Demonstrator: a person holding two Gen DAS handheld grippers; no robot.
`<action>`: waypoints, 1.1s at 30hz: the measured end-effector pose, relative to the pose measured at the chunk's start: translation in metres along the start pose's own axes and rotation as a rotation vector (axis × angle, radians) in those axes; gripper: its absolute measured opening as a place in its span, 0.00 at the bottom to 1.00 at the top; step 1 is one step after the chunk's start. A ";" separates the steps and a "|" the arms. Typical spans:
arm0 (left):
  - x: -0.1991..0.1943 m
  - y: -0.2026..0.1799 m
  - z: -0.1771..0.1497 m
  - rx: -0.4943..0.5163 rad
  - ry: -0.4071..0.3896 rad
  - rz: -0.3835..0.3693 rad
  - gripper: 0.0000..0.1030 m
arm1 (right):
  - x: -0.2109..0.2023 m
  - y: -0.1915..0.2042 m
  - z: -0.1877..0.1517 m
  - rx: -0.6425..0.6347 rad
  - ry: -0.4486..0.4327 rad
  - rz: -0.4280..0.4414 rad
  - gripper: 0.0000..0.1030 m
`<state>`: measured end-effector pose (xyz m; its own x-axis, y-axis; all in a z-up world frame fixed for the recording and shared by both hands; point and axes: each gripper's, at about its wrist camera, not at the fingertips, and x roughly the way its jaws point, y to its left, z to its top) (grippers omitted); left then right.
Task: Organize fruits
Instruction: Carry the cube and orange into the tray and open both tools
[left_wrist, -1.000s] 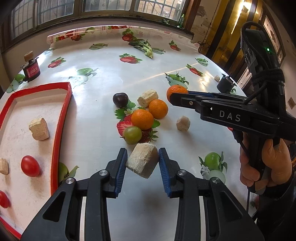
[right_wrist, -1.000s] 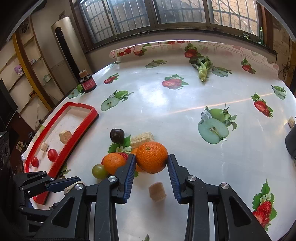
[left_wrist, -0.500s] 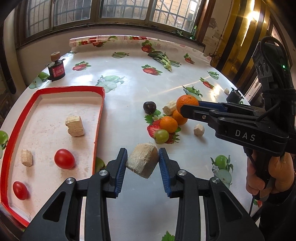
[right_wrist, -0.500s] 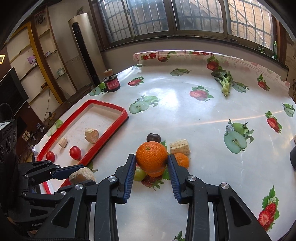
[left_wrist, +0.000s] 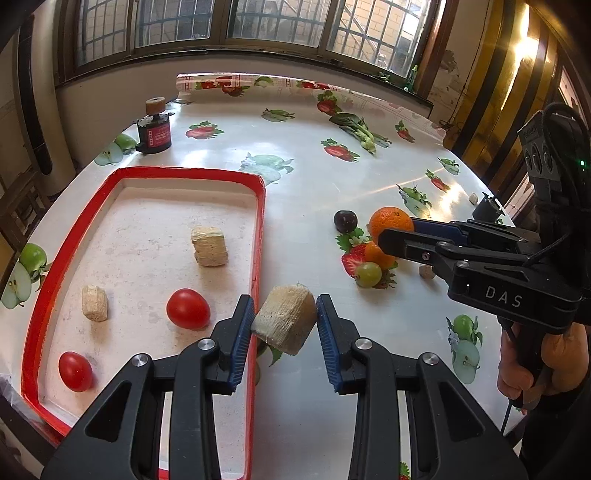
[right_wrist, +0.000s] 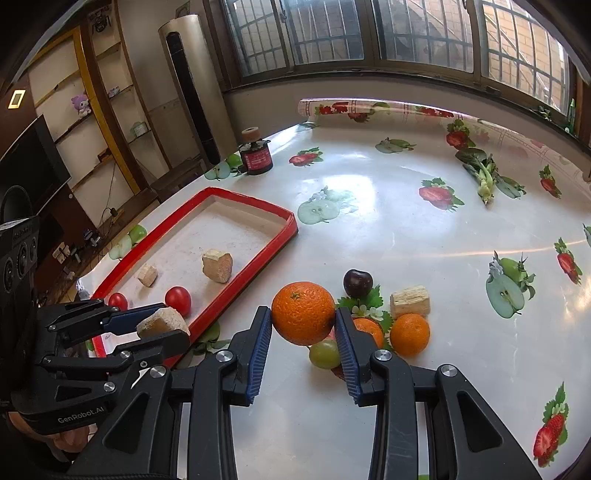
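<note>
The left gripper (left_wrist: 284, 325) is clamped on a pale, fibrous chunk (left_wrist: 285, 318), held in the air just right of the red tray (left_wrist: 260, 229), at its right rim. In the tray lie 2 red tomatoes, one near the middle (left_wrist: 187, 308) and one in the near left corner (left_wrist: 75, 371), together with a large beige block (left_wrist: 209, 245) farther in and a small beige block (left_wrist: 95, 302) to the left. The right gripper (right_wrist: 303, 325) grips a large orange (right_wrist: 303, 312) between its blue pads (right_wrist: 258, 350), lifted above the fruit-print table (right_wrist: 369, 221). Below and to the right of it, on the table, sit a green grape (right_wrist: 324, 353), 2 smaller oranges, one partly hidden behind the right finger (right_wrist: 366, 329) and one in the open (right_wrist: 409, 334), a dark plum (right_wrist: 357, 283) farther back and a tan block (right_wrist: 410, 301) just right of the plum. In the left wrist view a small pale piece (left_wrist: 426, 271) lies on the table beside this group, half hidden by the right gripper. A dark jar with a red label (right_wrist: 255, 154) stands at the far left of the table, beyond the tray, and a leafy green vegetable (right_wrist: 482, 175) lies far right.
</note>
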<state>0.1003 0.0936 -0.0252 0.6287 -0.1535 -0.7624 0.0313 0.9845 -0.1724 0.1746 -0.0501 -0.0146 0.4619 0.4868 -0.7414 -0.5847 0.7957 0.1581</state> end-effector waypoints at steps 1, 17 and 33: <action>0.000 0.003 0.000 -0.005 0.000 0.003 0.31 | 0.001 0.002 0.000 -0.002 0.001 0.002 0.35; -0.007 0.041 0.004 -0.055 -0.002 0.061 0.31 | 0.021 0.027 0.010 -0.040 0.020 0.043 0.35; -0.002 0.070 0.011 -0.093 0.005 0.091 0.31 | 0.047 0.048 0.028 -0.071 0.041 0.080 0.35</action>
<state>0.1093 0.1634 -0.0289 0.6221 -0.0639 -0.7803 -0.0982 0.9824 -0.1588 0.1871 0.0213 -0.0240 0.3852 0.5315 -0.7544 -0.6653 0.7264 0.1721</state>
